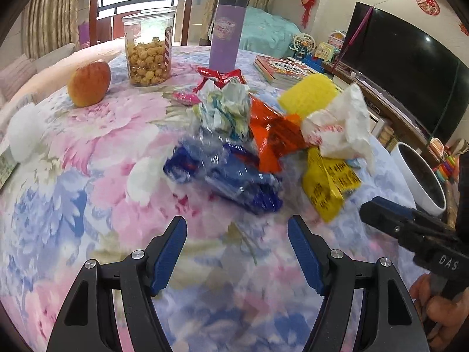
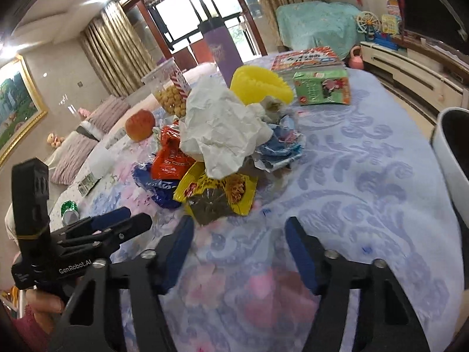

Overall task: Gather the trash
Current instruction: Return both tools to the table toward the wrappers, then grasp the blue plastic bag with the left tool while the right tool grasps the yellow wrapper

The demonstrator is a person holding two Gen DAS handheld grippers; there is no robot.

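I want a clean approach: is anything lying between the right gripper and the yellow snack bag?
No. In the right wrist view only bare floral tablecloth separates the open right gripper from the yellow snack bag.

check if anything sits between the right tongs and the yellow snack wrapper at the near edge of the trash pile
Nothing visible does. Only bare floral tablecloth lies between the open right tongs and the yellow snack wrapper; the left tongs sit off to the side.

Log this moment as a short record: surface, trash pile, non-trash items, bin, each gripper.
surface: floral tablecloth
trash pile: blue wrapper, orange wrapper, yellow wrapper, crumpled white paper, bunched mid-table
non-trash: apple, popcorn jar, purple tube
bin: white bin, past table's right edge
left gripper: open, empty
right gripper: open, empty, short of pile
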